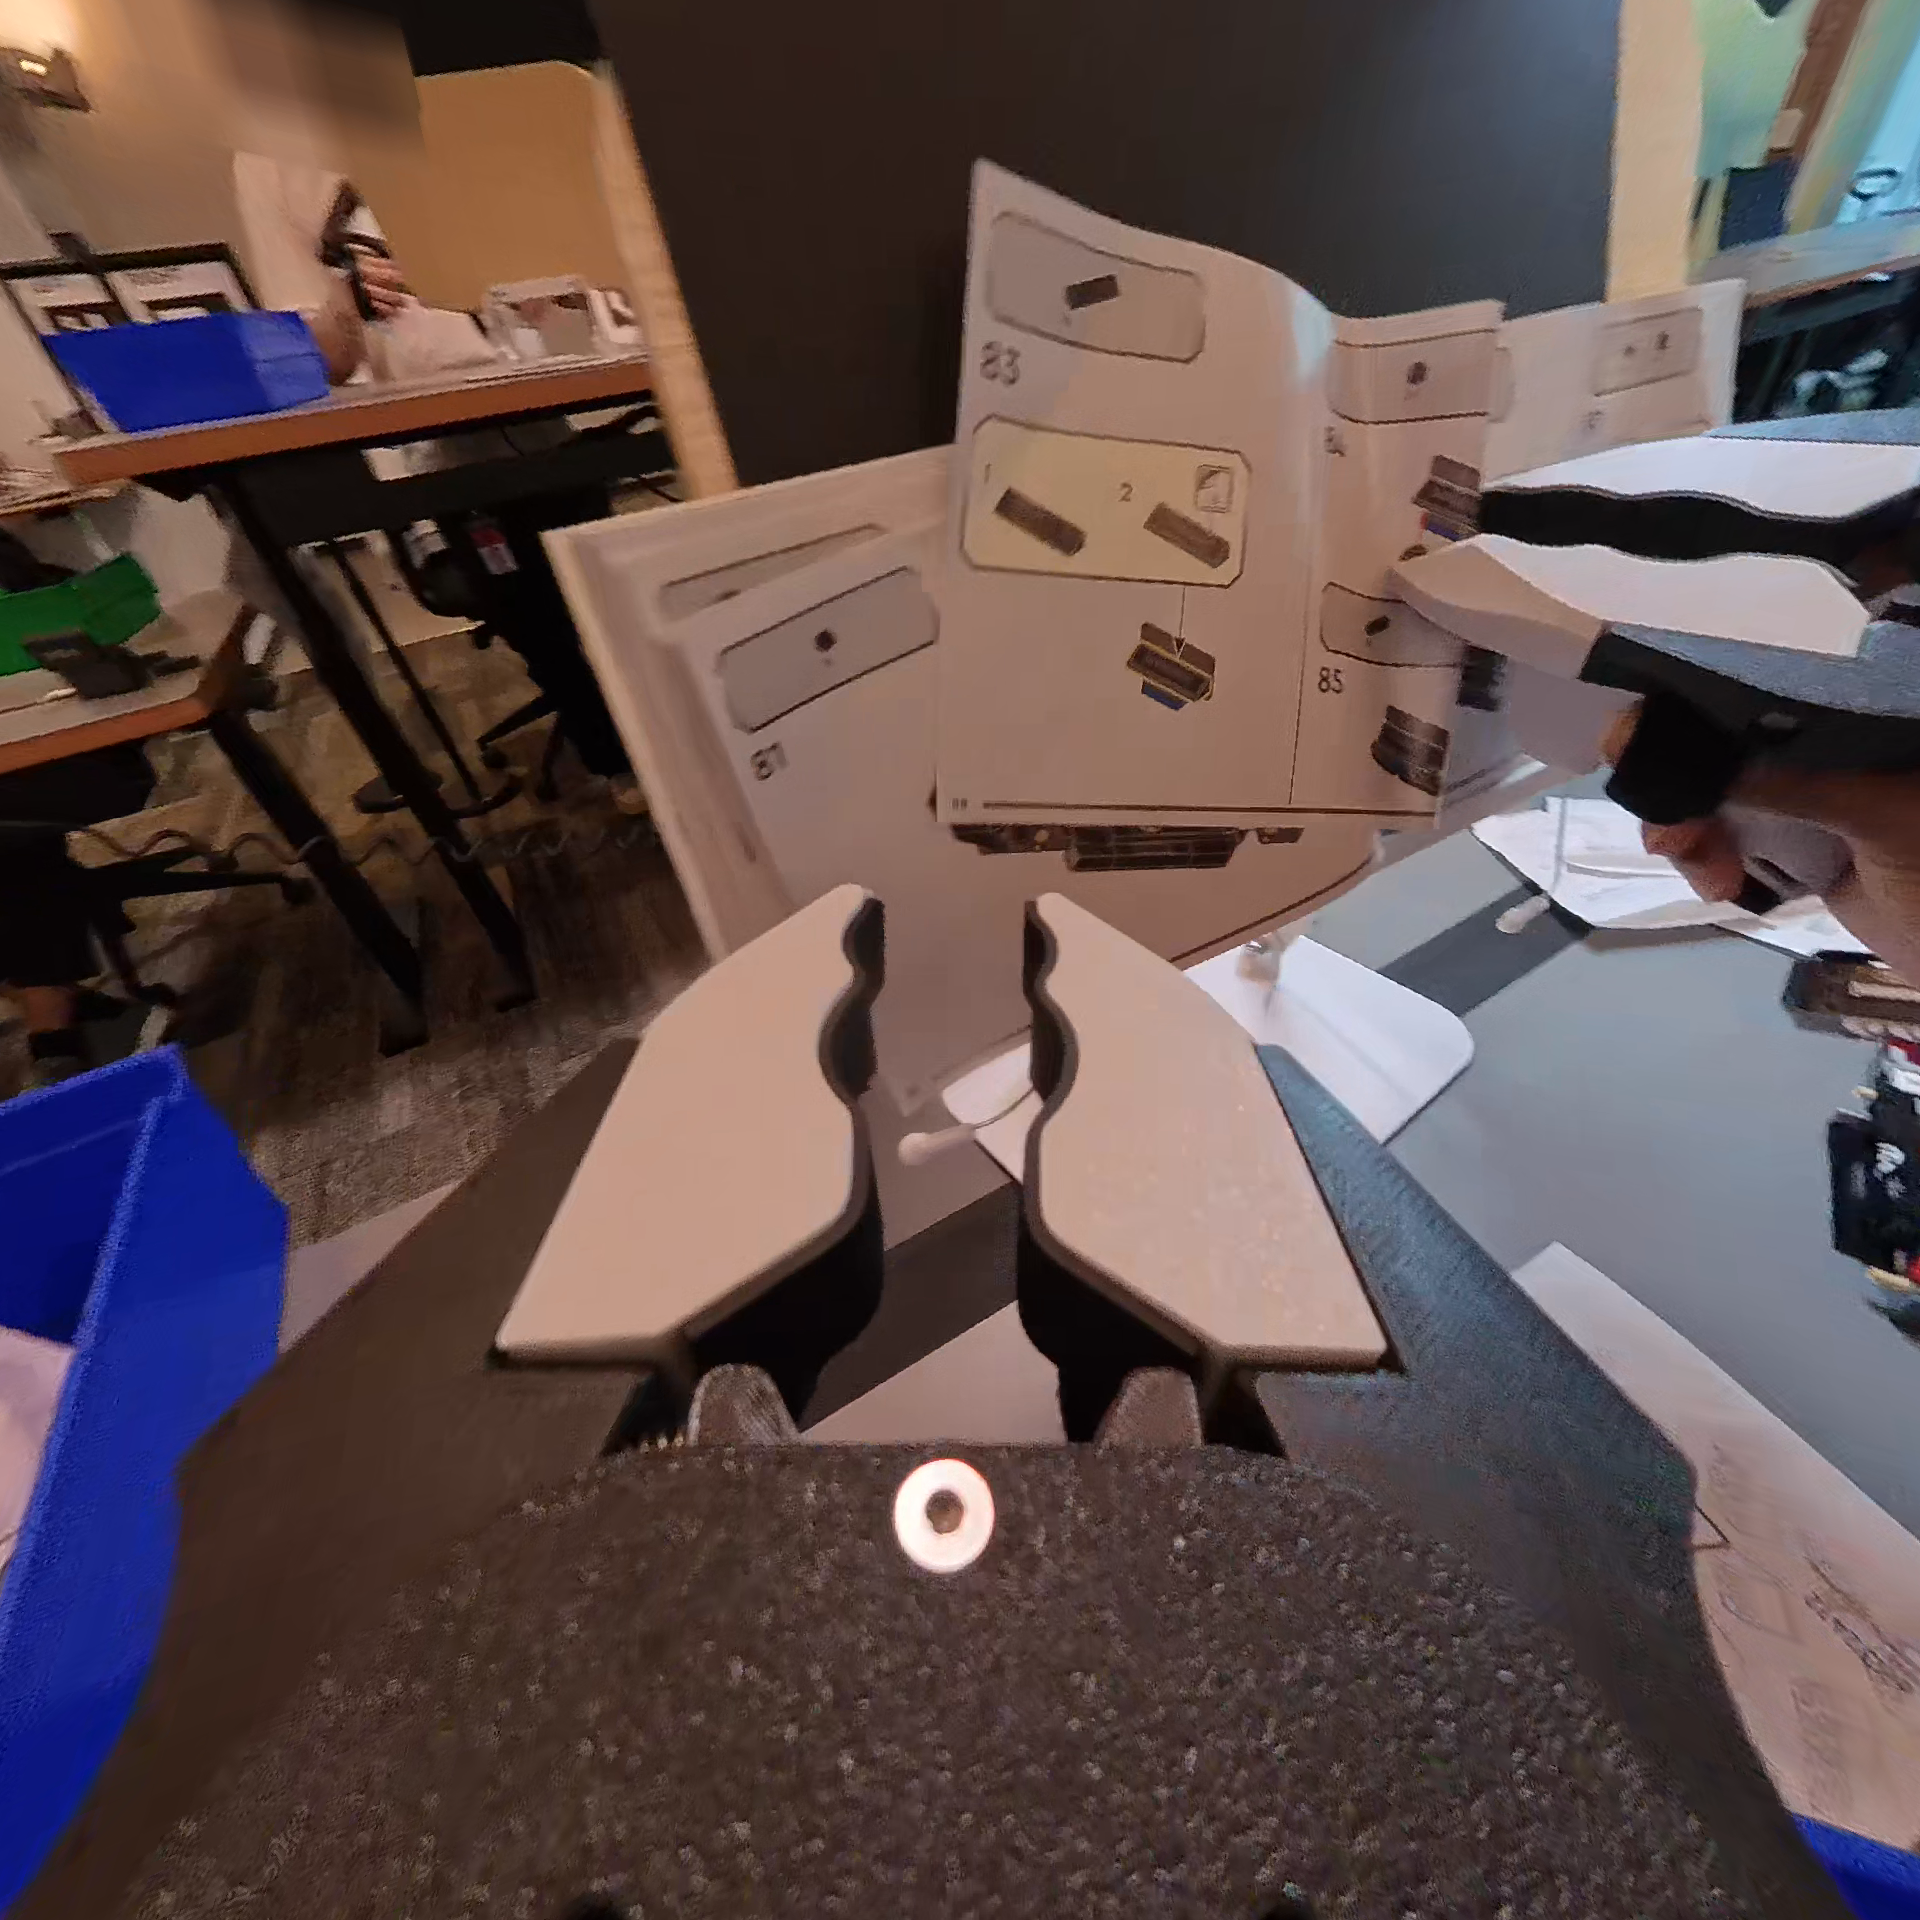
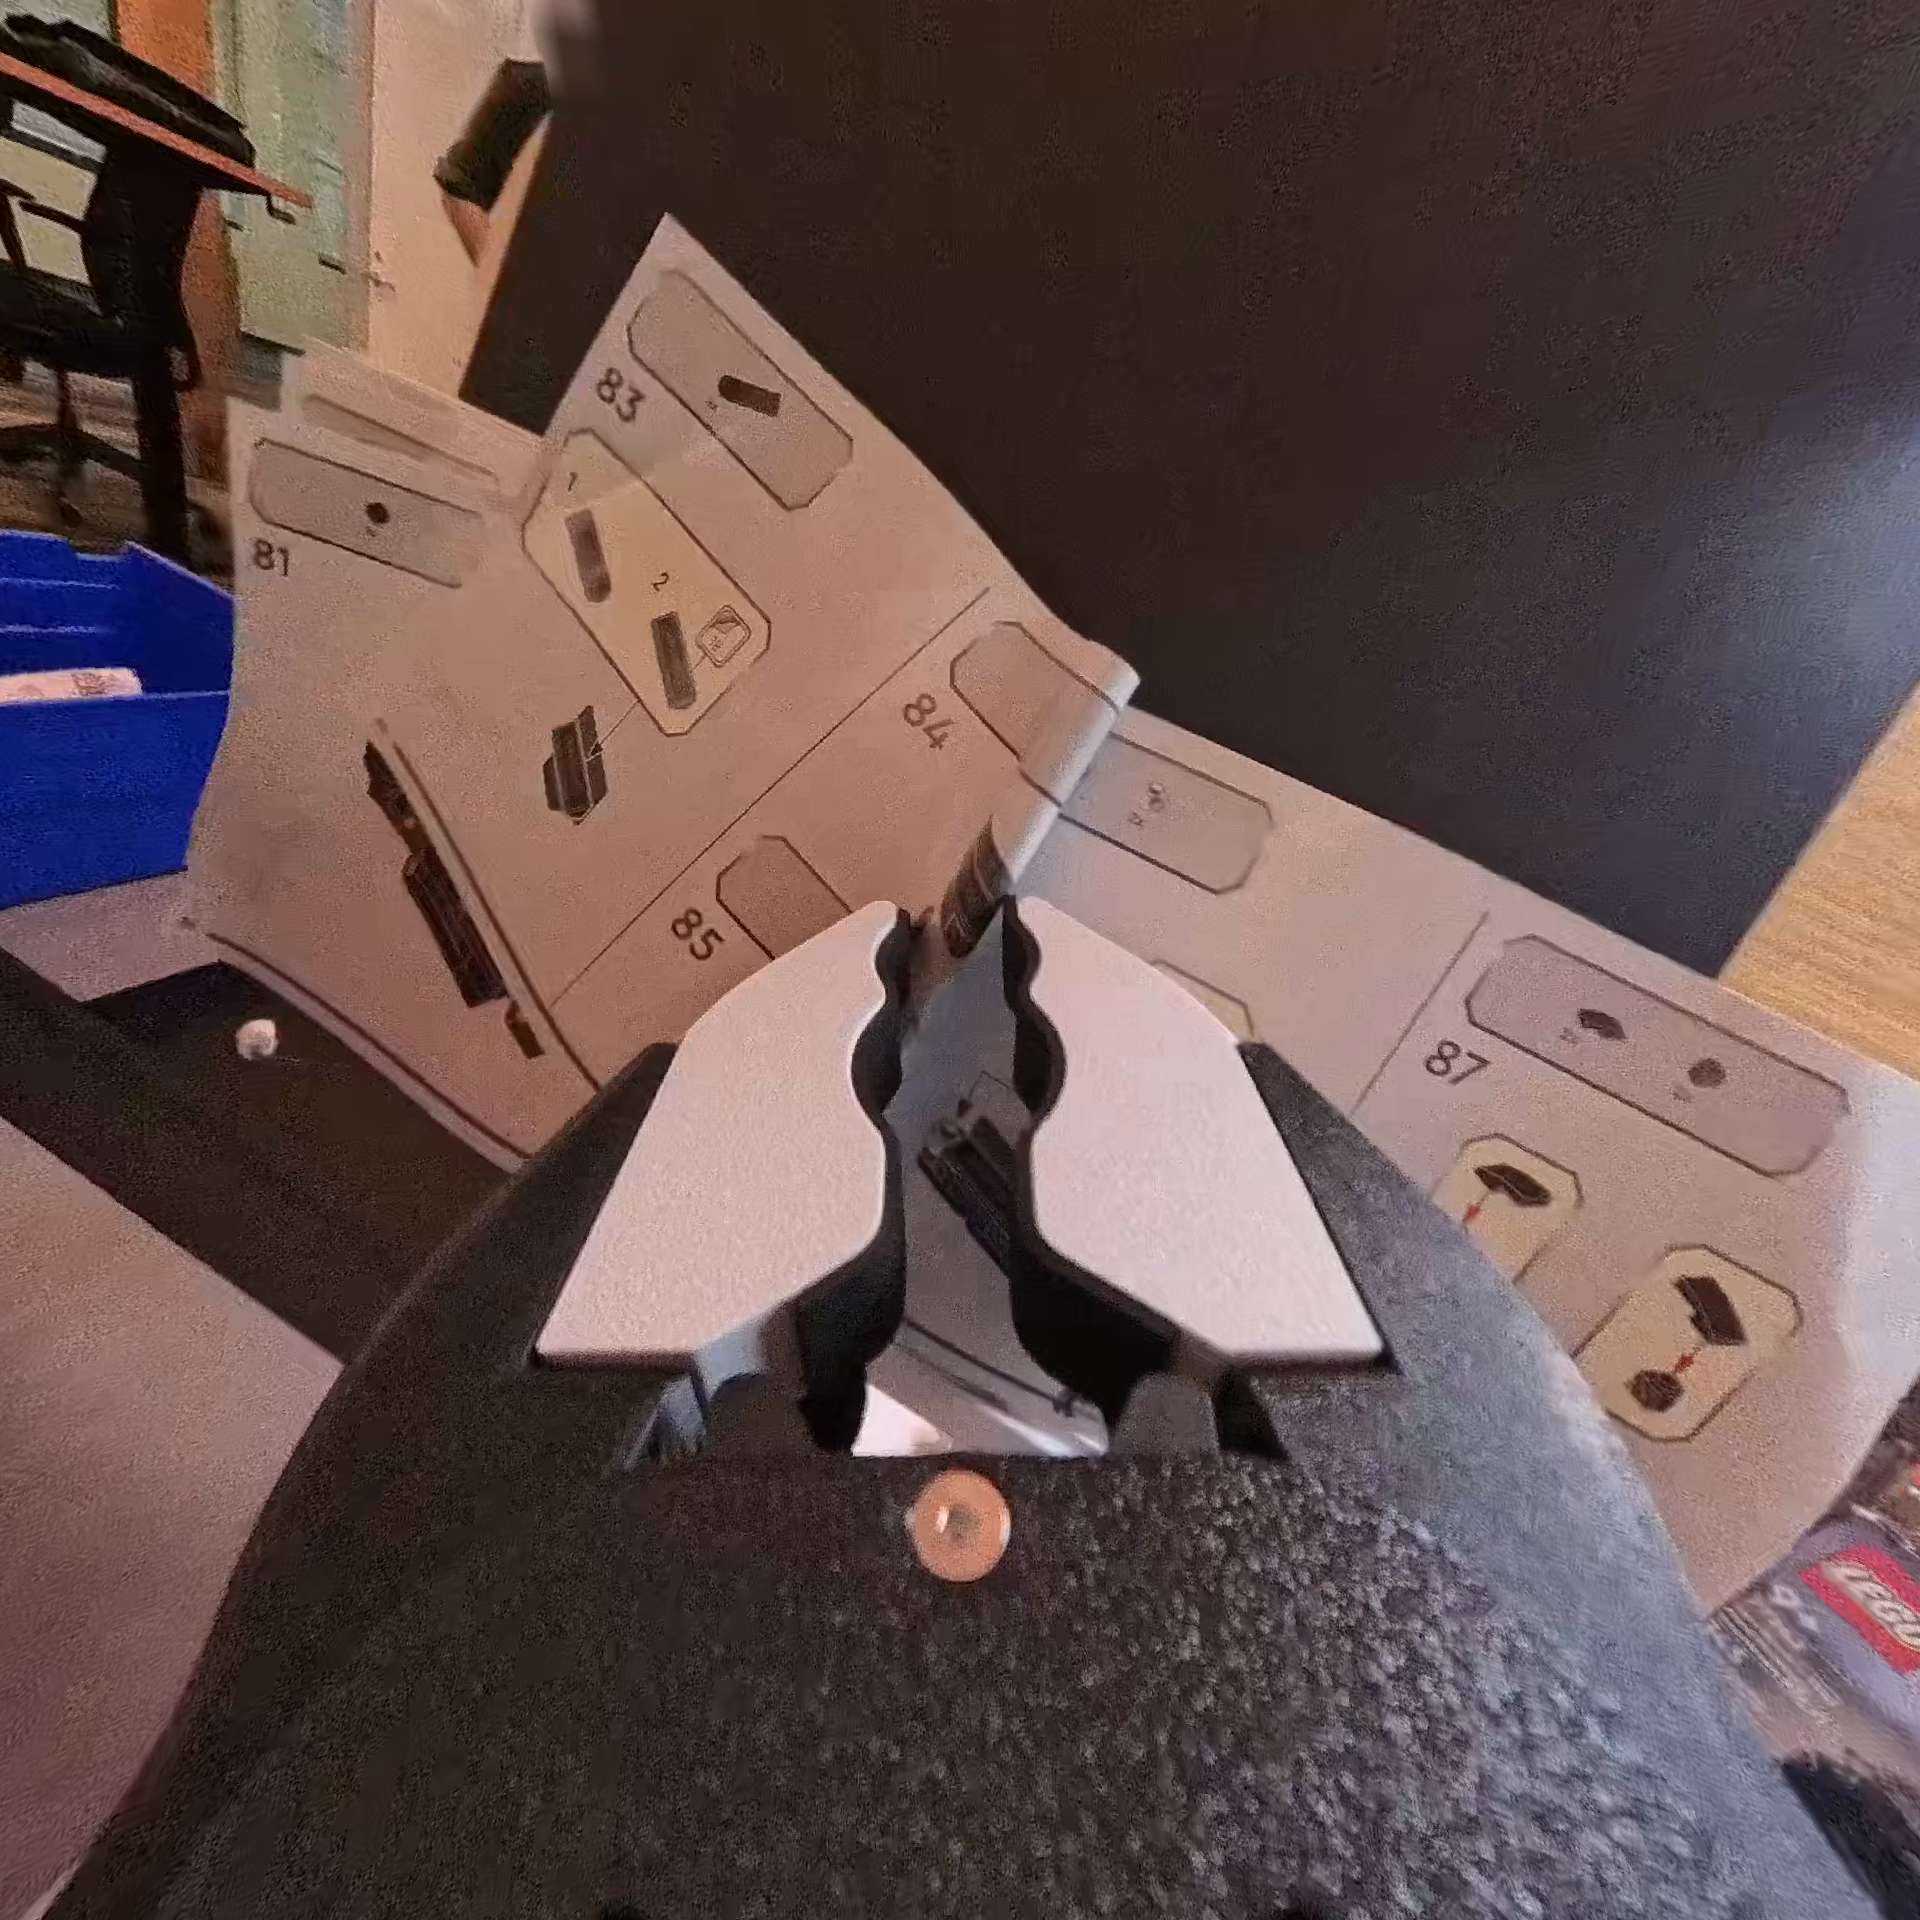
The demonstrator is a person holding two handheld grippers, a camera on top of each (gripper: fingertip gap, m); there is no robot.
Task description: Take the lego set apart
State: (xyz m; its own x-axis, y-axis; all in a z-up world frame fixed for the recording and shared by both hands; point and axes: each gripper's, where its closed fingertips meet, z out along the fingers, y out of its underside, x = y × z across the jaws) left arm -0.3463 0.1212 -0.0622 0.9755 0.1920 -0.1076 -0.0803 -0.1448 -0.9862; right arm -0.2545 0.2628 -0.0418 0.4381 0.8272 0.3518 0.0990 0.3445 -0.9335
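White-padded right gripper (image 2: 951, 925) pinches a loose page (image 2: 790, 665) of the white printed instruction booklet (image 1: 831, 727) (propped upright on the grey table (image 1: 1621, 1060)). Left gripper (image 1: 954, 914) hovers narrowly parted, empty. Dark lego set (image 1: 1870, 1174) sits at the table's right edge.

- Dark lego model (image 1: 1870, 1164): cut off by the right edge in the left wrist view, blurred; its shape cannot be told.
- Blue bin (image 1: 114, 1382): near left, cropped by the frame edge.
- Lifted booklet page (image 2: 966, 1049): its near edge hidden between the right gripper's fingers (image 2: 1164, 1143).
- Lego box (image 2: 1829, 1621): only a corner shows, near right.
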